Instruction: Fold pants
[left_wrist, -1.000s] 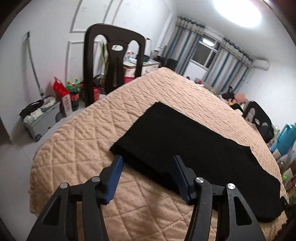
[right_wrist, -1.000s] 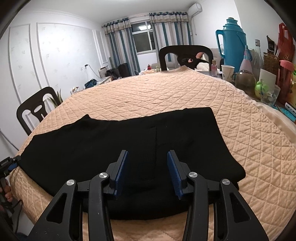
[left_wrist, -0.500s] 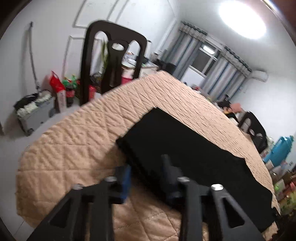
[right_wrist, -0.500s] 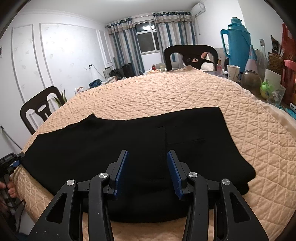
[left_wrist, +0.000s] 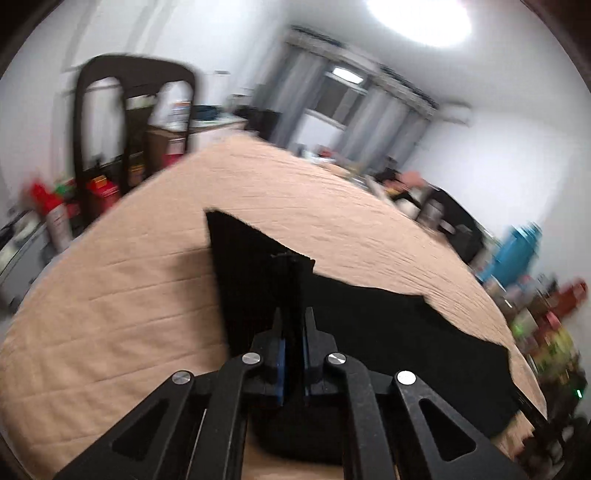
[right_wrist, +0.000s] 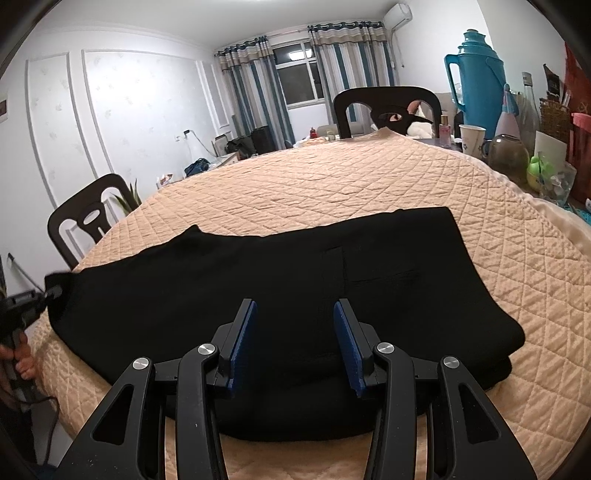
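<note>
Moved: left gripper (left_wrist: 293, 332), wide a second ago, now clenches my black pants (right_wrist: 295, 280) hem, lifting it.
Right gripper (right_wrist: 295, 339): spread, over waist end.
Pants: flat across quilted table cover (right_wrist: 369, 184).

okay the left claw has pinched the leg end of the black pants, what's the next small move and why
Probably carry the left claw up and over toward the waist end, folding the pants in half. It is shut on the raised leg end, while the rest still lies stretched flat across the quilted cover. The right claw hangs open above the waist end, gripping nothing.
</note>
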